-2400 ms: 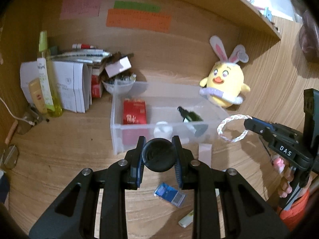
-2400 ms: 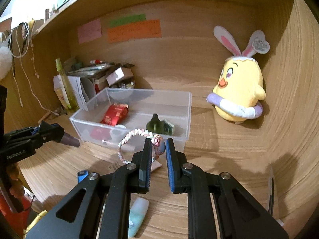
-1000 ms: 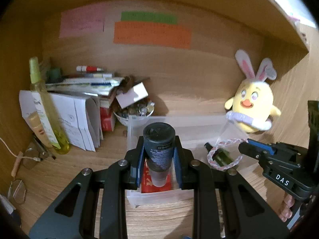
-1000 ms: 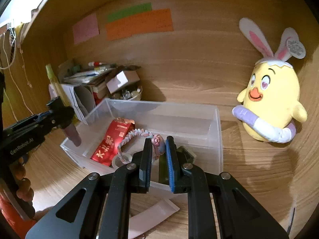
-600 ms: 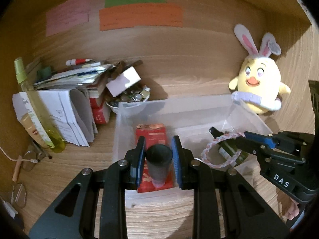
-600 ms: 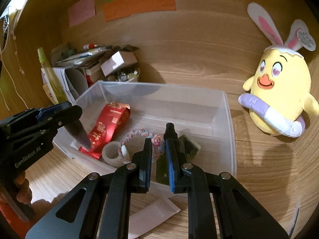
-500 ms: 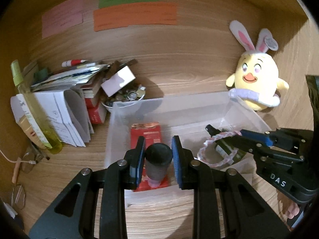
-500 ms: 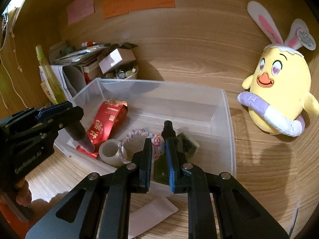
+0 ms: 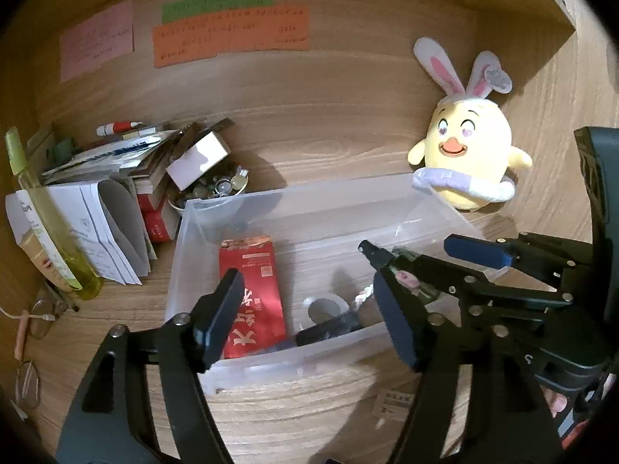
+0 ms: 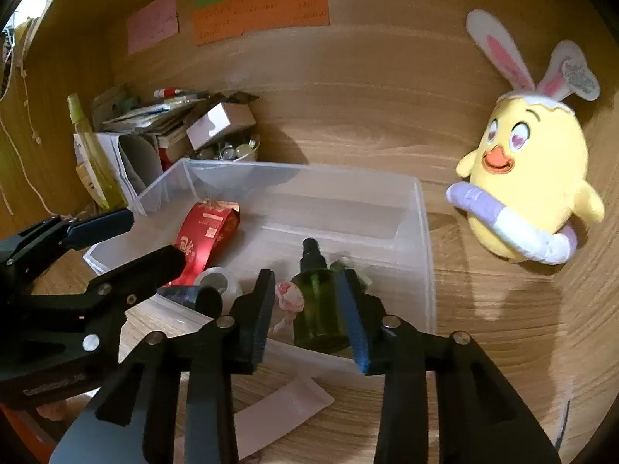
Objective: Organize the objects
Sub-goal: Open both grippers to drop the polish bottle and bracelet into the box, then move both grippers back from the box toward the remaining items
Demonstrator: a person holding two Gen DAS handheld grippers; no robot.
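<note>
Both tongs opening; dark tube (image 9: 325, 330), bracelet (image 10: 288, 297) in bin (image 10: 423, 232)

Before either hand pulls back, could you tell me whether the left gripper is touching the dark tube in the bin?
Apart. In the left wrist view the left gripper has its jaws opening, and the dark tube lies on the floor of the clear bin, with clear space beside each finger.

Dim warm light, fisheye-warped edges

Clear bin (image 10: 421, 232); red packet (image 10: 205, 232); green bottle (image 10: 319, 301); yellow plush (image 10: 530, 178); orange note (image 10: 263, 11).
</note>
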